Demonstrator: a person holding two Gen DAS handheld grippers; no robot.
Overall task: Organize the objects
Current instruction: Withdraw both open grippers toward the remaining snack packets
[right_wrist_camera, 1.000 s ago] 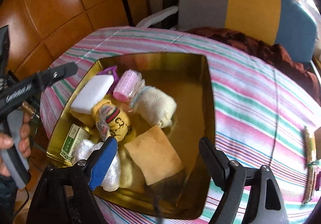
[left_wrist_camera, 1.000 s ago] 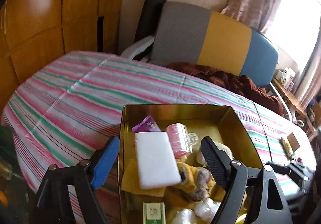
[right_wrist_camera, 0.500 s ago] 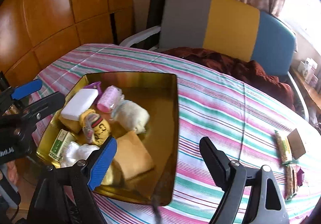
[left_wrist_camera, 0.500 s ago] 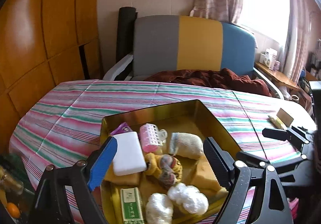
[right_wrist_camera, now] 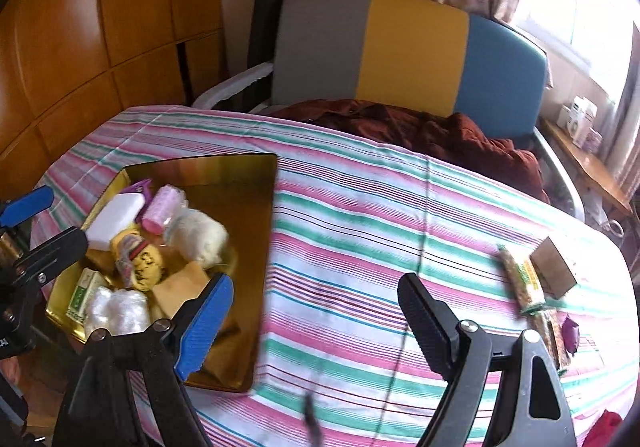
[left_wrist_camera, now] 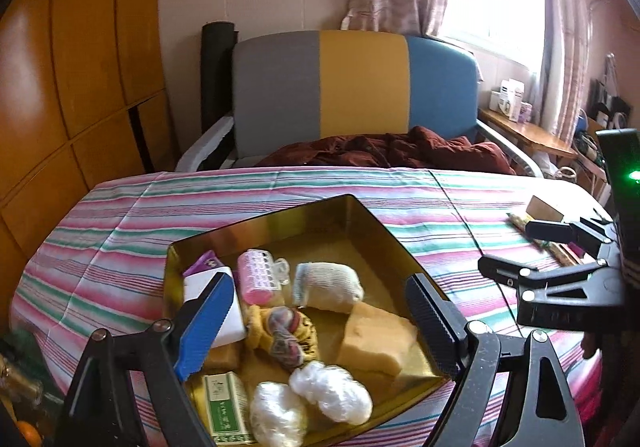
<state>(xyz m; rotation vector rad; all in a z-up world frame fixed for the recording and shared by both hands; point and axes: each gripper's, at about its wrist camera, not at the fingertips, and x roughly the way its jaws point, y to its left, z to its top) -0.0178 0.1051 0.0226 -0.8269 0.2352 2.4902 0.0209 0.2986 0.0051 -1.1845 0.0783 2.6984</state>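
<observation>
each gripper is showing a black frame of angled struts, pinned with round silver screws. the left gripper (left_wrist_camera: pixel 318 325) is wearing a blue ribbed pad on one finger and a black ribbed pad on the other; the right gripper (right_wrist_camera: pixel 316 321) is carrying the same pair. seen from the left wrist, the right gripper's body is glowing with a small green light.
</observation>
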